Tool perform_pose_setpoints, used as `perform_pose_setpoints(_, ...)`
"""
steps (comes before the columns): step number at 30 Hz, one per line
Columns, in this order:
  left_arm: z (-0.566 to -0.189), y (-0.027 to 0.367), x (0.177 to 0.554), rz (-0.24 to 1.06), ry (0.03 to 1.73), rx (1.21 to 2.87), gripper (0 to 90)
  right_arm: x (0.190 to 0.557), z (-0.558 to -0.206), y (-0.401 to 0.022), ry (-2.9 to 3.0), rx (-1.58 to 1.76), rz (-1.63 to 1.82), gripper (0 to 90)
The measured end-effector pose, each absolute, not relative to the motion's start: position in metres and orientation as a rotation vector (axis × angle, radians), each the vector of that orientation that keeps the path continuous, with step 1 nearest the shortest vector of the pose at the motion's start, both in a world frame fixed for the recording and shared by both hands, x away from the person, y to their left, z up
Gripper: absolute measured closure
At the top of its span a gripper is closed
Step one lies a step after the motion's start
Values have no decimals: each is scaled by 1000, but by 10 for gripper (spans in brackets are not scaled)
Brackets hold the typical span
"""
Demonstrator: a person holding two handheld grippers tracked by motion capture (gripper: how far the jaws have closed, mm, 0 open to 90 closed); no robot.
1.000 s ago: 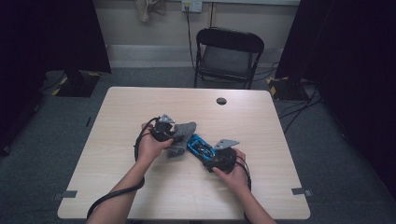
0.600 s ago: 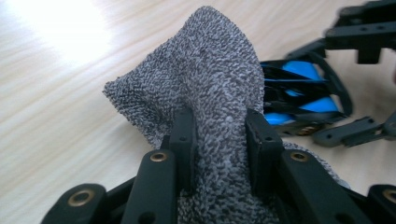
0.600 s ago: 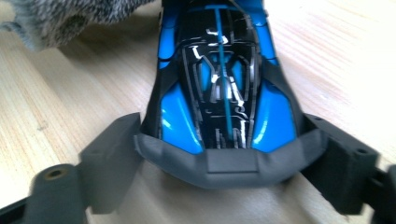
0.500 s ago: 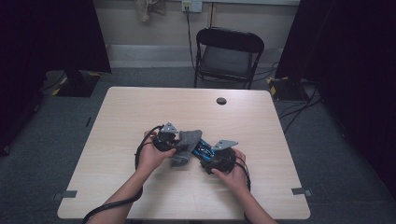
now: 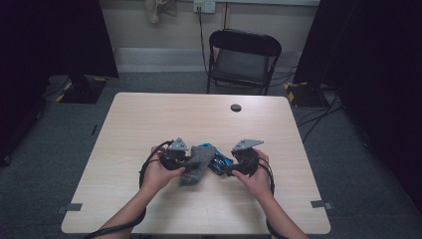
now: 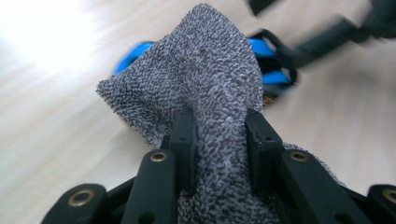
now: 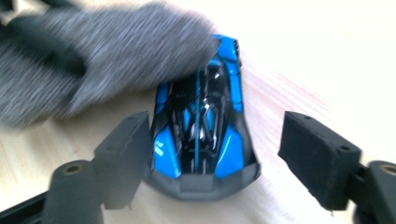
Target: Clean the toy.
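grey cloth [image 5: 195, 167] over blue toy car [image 5: 220, 163]

From my high view the table [image 5: 149, 124] is evenly lit while the room's sides sink into black. My left gripper view glares white at the upper left, with the far background smeared. My right gripper view blurs the grey cloth [image 7: 93, 56]; the blue toy car [image 7: 203, 135] stays fairly sharp

Both forearms are showing bare in the high view, with no sleeves reaching the wrists. The left tongs [image 5: 185, 162] and the right tongs [image 5: 225, 169] are wearing black bodies, each carrying a grey three-cornered plate on top and trailing a black cable that is looping around the wrist. Up close, the jaws are showing as matte black blocks on black links, with brass-coloured ringed screw holes gleaming at the pivots.
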State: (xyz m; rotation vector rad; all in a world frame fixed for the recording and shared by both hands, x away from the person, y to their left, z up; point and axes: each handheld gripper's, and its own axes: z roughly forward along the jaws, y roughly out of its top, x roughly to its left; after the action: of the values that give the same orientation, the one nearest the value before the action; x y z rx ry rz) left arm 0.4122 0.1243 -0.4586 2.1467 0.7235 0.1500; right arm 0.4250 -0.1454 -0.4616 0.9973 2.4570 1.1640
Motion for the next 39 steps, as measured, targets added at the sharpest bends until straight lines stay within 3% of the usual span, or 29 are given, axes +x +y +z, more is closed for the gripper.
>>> perform_pose_setpoints(6, -466, 114, 392, 96, 663, 2194, 683, 437, -467, -140, 2480, 1082, 1143, 280)
perform_pose_setpoints(10, -476, 110, 388, 99, 660, 2195, 646, 439, -474, -133, 2524, 1073, 1104, 368)
perform_pose_setpoints(14, -477, 105, 391, 196, 642, 2164, 358, 439, -475, -134, 2525, 1096, 1135, 398)
perform_pose_setpoints(18, -478, 98, 397, 251, 651, 2156, 255, 439, -475, -134, 2528, 1098, 1131, 399)
perform_pose_setpoints(21, -485, 93, 402, 245, 652, 2180, 304, 439, -476, -135, 2526, 1097, 1145, 399)
perform_pose_setpoints(25, -485, 97, 401, 185, 659, 2189, 610, 440, -477, -136, 2523, 1118, 1158, 404)
perform_pose_setpoints(27, -480, 100, 398, 135, 667, 2181, 660, 440, -477, -137, 2519, 1115, 1162, 405)
perform_pose_setpoints(35, -477, 101, 371, 16, 624, 2230, 689, 440, -478, -138, 2520, 1140, 1173, 407)
perform_pose_setpoints(37, -479, 97, 371, 47, 600, 2243, 684, 440, -478, -138, 2513, 1144, 1180, 408)
perform_pose_setpoints(39, -482, 92, 373, 160, 576, 2240, 616, 440, -478, -138, 2513, 1143, 1181, 408)
